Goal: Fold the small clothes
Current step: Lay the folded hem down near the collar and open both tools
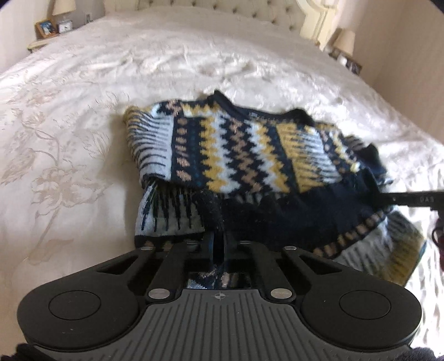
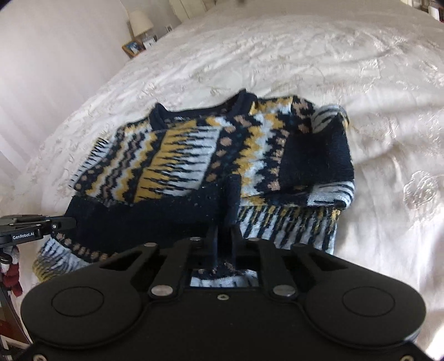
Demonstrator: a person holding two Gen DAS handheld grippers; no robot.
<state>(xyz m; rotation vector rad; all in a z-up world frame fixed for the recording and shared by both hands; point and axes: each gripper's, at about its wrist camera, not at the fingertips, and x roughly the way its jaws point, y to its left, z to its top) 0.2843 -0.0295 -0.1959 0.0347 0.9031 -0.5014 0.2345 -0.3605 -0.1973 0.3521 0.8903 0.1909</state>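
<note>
A small knitted sweater in navy, yellow, white and tan zigzags lies on a white bedspread, sleeves folded in over its body. My left gripper is shut on the sweater's navy hem, with dark fabric bunched between its fingers. In the right wrist view the sweater fills the middle, and my right gripper is shut on the same navy hem further along. Each gripper shows in the other's view: the right gripper at the right edge, the left gripper at the left edge. The fingertips are buried in cloth.
A tufted headboard stands at the far end of the bed. Bedside tables hold lamps, a photo frame and a small clock. A dark red item hangs beside the bed's near edge.
</note>
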